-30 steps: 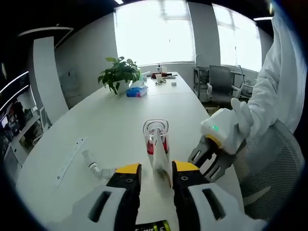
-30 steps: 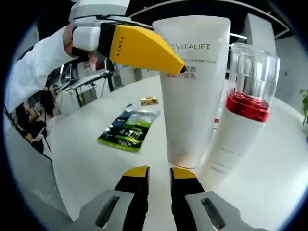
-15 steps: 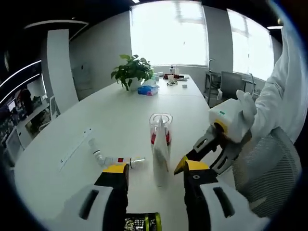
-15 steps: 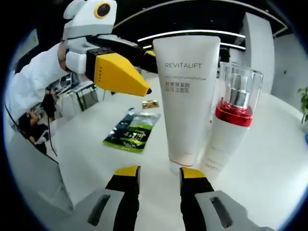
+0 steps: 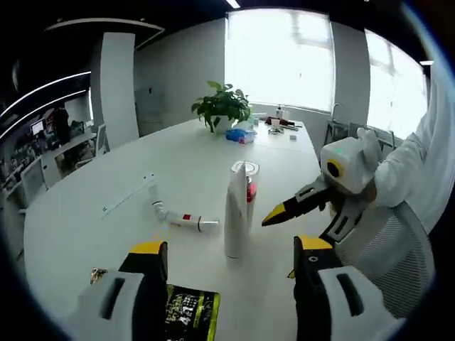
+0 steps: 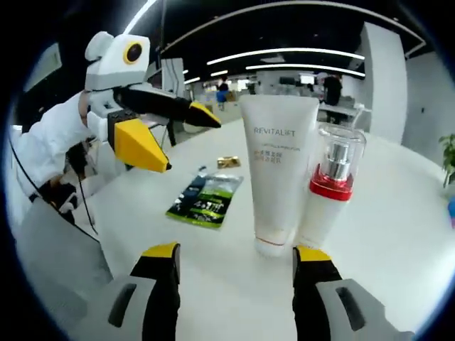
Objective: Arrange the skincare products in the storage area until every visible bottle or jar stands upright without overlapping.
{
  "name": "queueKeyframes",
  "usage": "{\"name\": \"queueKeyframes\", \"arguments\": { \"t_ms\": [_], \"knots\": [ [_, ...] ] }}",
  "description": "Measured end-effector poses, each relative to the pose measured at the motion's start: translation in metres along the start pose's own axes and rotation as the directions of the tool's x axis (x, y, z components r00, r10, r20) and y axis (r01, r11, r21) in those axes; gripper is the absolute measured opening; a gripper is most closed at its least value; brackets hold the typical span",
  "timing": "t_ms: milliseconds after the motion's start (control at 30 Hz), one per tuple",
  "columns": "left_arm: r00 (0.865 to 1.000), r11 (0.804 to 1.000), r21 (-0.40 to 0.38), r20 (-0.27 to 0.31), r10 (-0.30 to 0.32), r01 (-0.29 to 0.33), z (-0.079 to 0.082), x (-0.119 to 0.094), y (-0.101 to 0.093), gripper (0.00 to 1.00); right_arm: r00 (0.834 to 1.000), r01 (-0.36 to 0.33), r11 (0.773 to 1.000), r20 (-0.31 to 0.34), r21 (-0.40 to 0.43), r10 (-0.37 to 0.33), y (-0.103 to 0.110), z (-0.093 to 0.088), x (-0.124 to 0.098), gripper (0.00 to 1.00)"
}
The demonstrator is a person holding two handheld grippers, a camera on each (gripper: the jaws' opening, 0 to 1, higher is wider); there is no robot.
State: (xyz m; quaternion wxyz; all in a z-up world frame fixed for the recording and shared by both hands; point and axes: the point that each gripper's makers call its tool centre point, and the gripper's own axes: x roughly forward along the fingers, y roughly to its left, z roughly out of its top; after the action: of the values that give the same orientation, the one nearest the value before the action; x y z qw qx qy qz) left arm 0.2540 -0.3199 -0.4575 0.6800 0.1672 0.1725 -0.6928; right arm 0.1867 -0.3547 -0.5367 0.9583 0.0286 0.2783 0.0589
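A white Revitalift tube point(image 6: 279, 174) stands upright on its cap on the white table point(image 6: 398, 241). A clear-capped pump bottle with a red collar point(image 6: 330, 190) stands upright, close against the tube. In the left gripper view the tube point(image 5: 234, 213) hides most of that bottle point(image 5: 249, 190), and a small white bottle point(image 5: 178, 217) lies on its side to their left. My left gripper point(image 5: 231, 249) is open, back from the tube. My right gripper point(image 6: 237, 252) is open just in front of the tube's base. Each also shows in the other's view: left gripper point(image 6: 192, 145), right gripper point(image 5: 284, 238).
A green-and-black sachet point(image 6: 206, 201) and a small gold packet point(image 6: 229, 162) lie flat on the table beside the tube. Farther off are a long white strip point(image 5: 128, 195), a potted plant point(image 5: 224, 106) and a blue box point(image 5: 242, 135). A mesh chair point(image 5: 387, 249) stands at the table's right edge.
My left gripper has let go of the tube's top, opened wide and drawn back. My right gripper has also opened and backed off. Tube and pump bottle stay standing.
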Motion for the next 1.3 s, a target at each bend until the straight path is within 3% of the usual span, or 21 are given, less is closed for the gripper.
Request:
{"name": "queueKeyframes", "arguments": {
  "t_ms": [200,233,533,800,867,1000,1300],
  "knots": [
    [0.999,0.998,-0.046,0.003,0.037,-0.036,-0.008,-0.017,-0.009,0.75,1.0,-0.013,1.0,0.009,-0.01,0.013,0.003,0.007,-0.015,0.79],
    [0.999,0.997,-0.068,0.005,0.036,-0.036,-0.011,-0.02,-0.003,0.76,1.0,-0.022,1.0,0.012,-0.01,0.023,0.004,0.009,-0.018,0.84],
    [0.994,0.984,-0.146,0.034,0.106,-0.1,-0.026,-0.054,0.012,0.84,0.999,-0.021,1.0,0.033,-0.006,0.022,0.0,0.019,-0.039,0.98],
    [0.986,0.974,-0.169,0.042,0.162,-0.153,-0.029,-0.077,-0.007,0.93,0.998,-0.036,0.999,0.058,-0.022,0.037,0.008,0.033,-0.061,0.99],
    [0.984,0.97,-0.18,0.045,0.173,-0.163,-0.033,-0.086,-0.001,0.95,0.997,-0.041,0.999,0.068,-0.036,0.043,0.01,0.036,-0.065,0.99],
    [0.981,0.967,-0.186,0.053,0.186,-0.173,-0.035,-0.096,-0.008,0.99,0.995,-0.044,0.998,0.088,-0.036,0.047,0.013,0.044,-0.072,0.99],
    [0.977,0.96,-0.212,0.069,0.2,-0.182,-0.038,-0.109,-0.033,0.99,0.991,-0.045,0.998,0.122,-0.053,0.051,0.026,0.06,-0.084,0.99]
  ]
}}
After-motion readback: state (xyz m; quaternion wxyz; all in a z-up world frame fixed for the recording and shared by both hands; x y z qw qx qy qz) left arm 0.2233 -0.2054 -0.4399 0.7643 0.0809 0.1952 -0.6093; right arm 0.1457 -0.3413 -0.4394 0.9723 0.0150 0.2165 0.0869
